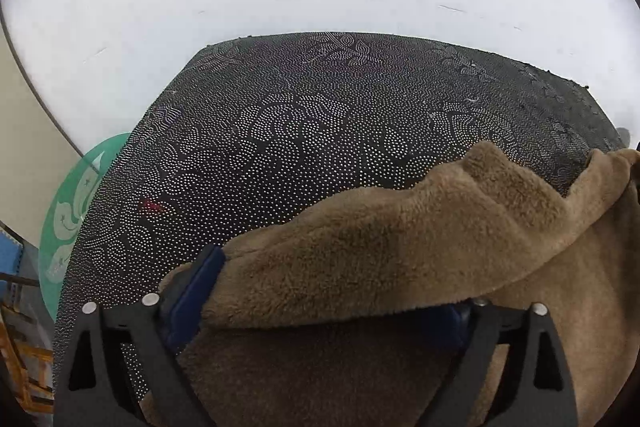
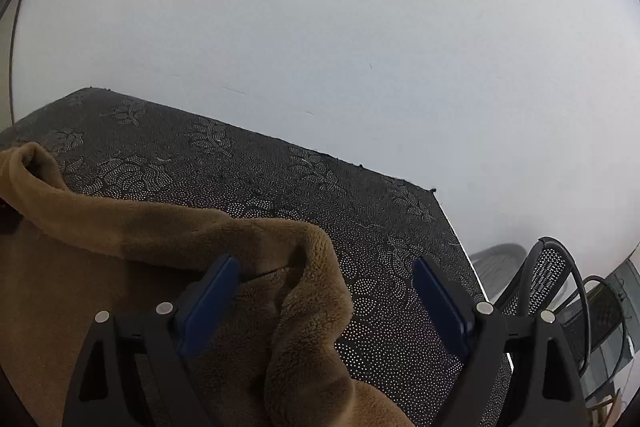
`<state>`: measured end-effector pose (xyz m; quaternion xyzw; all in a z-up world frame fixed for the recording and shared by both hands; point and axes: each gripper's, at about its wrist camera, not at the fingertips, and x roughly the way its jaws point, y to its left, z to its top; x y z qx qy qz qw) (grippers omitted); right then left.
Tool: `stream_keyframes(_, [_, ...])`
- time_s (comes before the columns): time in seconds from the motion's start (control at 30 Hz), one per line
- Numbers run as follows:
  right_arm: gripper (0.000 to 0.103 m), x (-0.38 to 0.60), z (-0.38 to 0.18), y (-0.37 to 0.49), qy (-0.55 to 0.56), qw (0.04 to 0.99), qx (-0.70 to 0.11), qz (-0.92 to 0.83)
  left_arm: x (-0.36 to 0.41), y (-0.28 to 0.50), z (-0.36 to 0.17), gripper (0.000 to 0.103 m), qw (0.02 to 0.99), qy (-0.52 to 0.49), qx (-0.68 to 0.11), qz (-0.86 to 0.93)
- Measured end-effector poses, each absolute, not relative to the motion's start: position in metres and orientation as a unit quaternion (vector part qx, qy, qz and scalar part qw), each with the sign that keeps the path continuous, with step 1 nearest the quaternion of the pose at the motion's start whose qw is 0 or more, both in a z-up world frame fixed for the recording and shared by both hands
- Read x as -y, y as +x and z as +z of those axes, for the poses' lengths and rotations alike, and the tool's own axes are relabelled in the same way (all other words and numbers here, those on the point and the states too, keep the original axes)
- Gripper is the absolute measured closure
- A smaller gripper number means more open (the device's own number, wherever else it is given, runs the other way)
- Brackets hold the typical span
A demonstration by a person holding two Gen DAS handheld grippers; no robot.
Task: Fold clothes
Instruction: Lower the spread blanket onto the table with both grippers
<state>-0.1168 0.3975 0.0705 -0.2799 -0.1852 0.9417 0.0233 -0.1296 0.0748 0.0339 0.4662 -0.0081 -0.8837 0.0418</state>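
The fleece (image 1: 400,247) is a thick brown plush garment lying on the dark dotted mat (image 1: 300,131), its far edge rolled over into a fat, soft ridge that runs across from one gripper to the other. It looks light for its bulk and completely limp: nothing in it will hold a crease on its own, and the deep pile will likely cling to itself rather than slide. The smoother underside showing nearer the cameras looks thinner and flatter than the fuzzy face. I cannot tell what sort of garment it is, since only this one edge and a stretch of cloth below it are in sight.

The left gripper (image 1: 320,291) stands wide, with the rolled edge draped across the gap and hiding its right pad; the cloth rests there loosely and is not pinched. The right gripper (image 2: 326,291) is also wide, its left pad just beside the fleece's corner fold (image 2: 312,267), its right pad over bare mat.

For a fresh hold, the rolled edge near each end seems the sensible place: it is thick enough to fill the jaws, and two holds well apart would keep the cloth from sagging in the middle. A shallow bite may catch only one layer.

Beyond the mat is a plain white wall (image 2: 360,27); a mesh chair (image 2: 552,275) stands off to the right.
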Motion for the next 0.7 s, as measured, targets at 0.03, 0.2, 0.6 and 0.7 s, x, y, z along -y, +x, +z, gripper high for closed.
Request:
stream_keyframes(0.03, [0.012,-0.397,0.073,-0.115,-0.278,0.022,0.182,0.943,-0.074,-0.129,0.034,0.002,0.039,0.468,0.007,-0.883])
stream_keyframes(0.2, [0.012,-0.414,0.098,-0.096,-0.265,0.001,0.131,0.955,-0.077,-0.125,0.036,0.001,0.034,0.471,0.000,-0.881])
stream_keyframes(0.6, [0.012,-0.513,0.135,0.007,-0.276,0.033,0.047,0.959,-0.080,-0.120,0.041,0.001,0.033,0.479,-0.001,-0.877])
stream_keyframes(0.7, [0.012,-0.530,0.123,0.035,-0.293,0.045,0.063,0.953,-0.080,-0.116,0.047,0.001,0.028,0.494,-0.009,-0.869])
